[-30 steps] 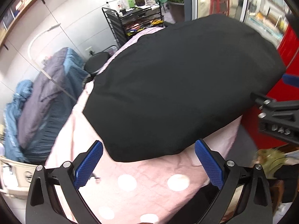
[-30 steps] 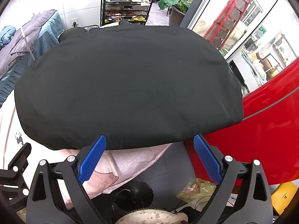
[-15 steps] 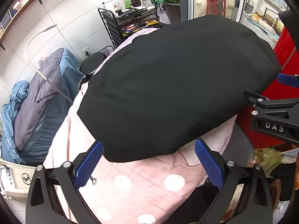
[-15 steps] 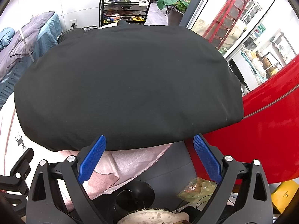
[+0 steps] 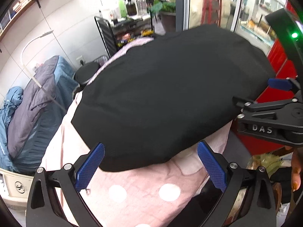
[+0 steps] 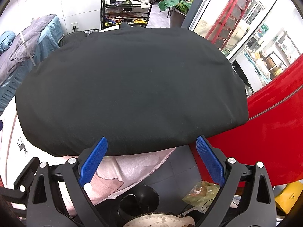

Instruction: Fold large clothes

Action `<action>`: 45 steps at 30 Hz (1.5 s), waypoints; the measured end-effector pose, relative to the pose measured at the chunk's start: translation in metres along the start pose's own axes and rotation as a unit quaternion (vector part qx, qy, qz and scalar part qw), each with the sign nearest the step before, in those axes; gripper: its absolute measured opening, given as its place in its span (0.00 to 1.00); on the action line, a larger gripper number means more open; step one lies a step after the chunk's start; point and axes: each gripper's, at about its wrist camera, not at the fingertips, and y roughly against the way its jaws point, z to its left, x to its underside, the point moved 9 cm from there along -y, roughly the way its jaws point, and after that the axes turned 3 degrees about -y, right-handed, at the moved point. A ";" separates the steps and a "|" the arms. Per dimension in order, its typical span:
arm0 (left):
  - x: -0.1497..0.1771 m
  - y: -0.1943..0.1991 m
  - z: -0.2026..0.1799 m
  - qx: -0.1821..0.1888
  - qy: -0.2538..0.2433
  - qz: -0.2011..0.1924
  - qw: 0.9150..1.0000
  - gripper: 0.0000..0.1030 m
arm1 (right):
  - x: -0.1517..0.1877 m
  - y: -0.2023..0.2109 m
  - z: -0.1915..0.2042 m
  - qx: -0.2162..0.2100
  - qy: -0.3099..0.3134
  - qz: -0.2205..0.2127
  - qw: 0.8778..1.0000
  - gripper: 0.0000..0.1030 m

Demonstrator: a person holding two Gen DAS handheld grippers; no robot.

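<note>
A large black garment lies folded flat on a table under a pink spotted cloth. It fills most of the right wrist view as a smooth dark garment. My left gripper is open just short of the near hem, its blue pads on either side of the edge with nothing between them. My right gripper is open too, at the near right part of the hem, holding nothing. The right gripper's body shows at the right edge of the left wrist view.
A red panel stands right of the table. A black wire shelf cart with bottles stands beyond the table. Blue and grey bedding is piled at the left. A bag and a black round base lie on the floor below the table edge.
The left gripper has drawn back and swung a little, so the garment looks smaller and more of the right gripper is in view. The right gripper has barely moved. Both stay open.
</note>
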 end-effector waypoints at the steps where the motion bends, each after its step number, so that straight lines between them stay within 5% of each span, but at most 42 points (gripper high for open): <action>1: 0.000 0.001 -0.001 -0.006 -0.005 -0.005 1.000 0.94 | 0.000 0.000 0.000 -0.001 -0.002 -0.001 1.000 0.91; 6: 0.000 0.004 -0.010 -0.008 -0.014 -0.016 1.000 0.94 | 0.001 -0.001 -0.002 -0.004 -0.012 0.000 1.000 0.91; 15: 0.007 -0.004 -0.012 0.003 0.014 0.033 0.999 0.94 | 0.005 0.001 -0.004 -0.007 -0.031 -0.007 0.999 0.91; 45: 0.008 0.001 -0.010 0.000 0.032 0.030 0.999 0.94 | 0.007 0.009 0.000 -0.028 -0.053 -0.024 0.998 0.91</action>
